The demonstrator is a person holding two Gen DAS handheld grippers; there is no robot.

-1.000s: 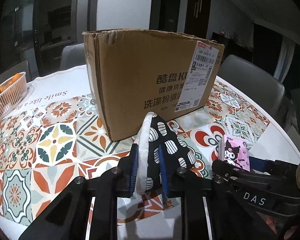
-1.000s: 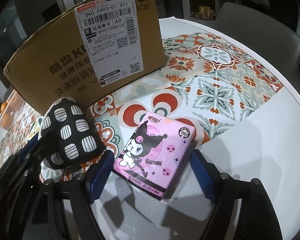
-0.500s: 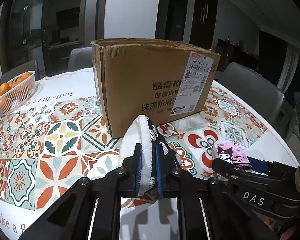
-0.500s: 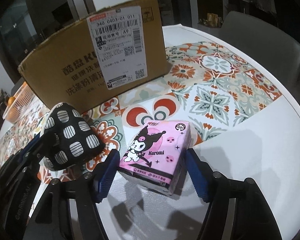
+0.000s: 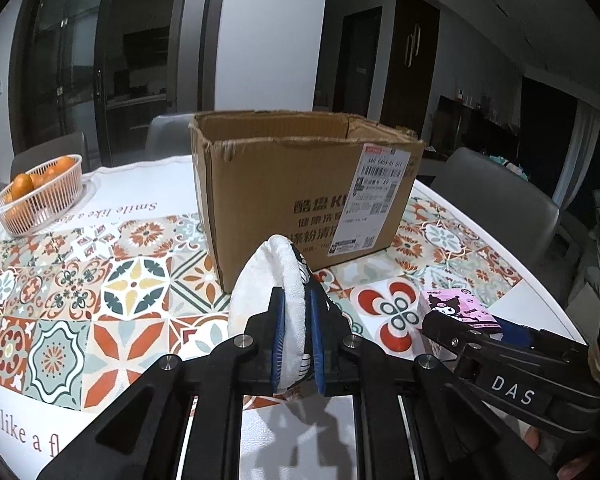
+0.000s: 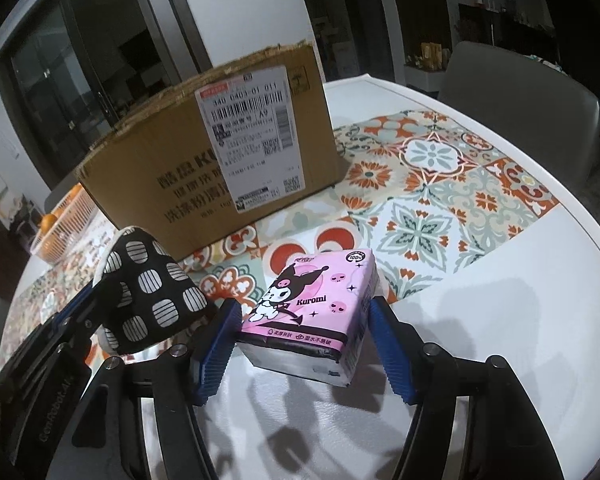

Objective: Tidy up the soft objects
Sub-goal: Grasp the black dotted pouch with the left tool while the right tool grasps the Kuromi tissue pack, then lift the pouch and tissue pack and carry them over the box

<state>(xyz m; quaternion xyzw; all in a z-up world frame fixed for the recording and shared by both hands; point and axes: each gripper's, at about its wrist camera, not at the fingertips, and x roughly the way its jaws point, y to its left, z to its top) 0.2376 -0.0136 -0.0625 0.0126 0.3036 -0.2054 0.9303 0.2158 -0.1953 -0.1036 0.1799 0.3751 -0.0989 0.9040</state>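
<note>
A soft black pad with white striped patches and a white back (image 5: 260,280) is pinched upright between the blue pads of my left gripper (image 5: 295,300), which is shut on it above the table. From the right wrist the same pad (image 6: 148,292) hangs at the left. My right gripper (image 6: 303,306) is shut on a pink Kuromi tissue pack (image 6: 312,292), whose shadow falls on the white tabletop beneath. The left wrist view shows the pack (image 5: 456,308) at the right. An open cardboard box (image 5: 300,192) stands just beyond both grippers.
A white basket of oranges (image 5: 40,192) sits at the far left of the round table (image 5: 132,184), which has a patterned tile cloth. Grey chairs (image 5: 496,200) stand around the far edge. From the right wrist the box (image 6: 220,160) fills the upper left.
Both grippers have risen with their objects. The left jaws have squeezed tighter on the pad, the right jaws have closed onto the pack, and the box's open top has come into sight.
</note>
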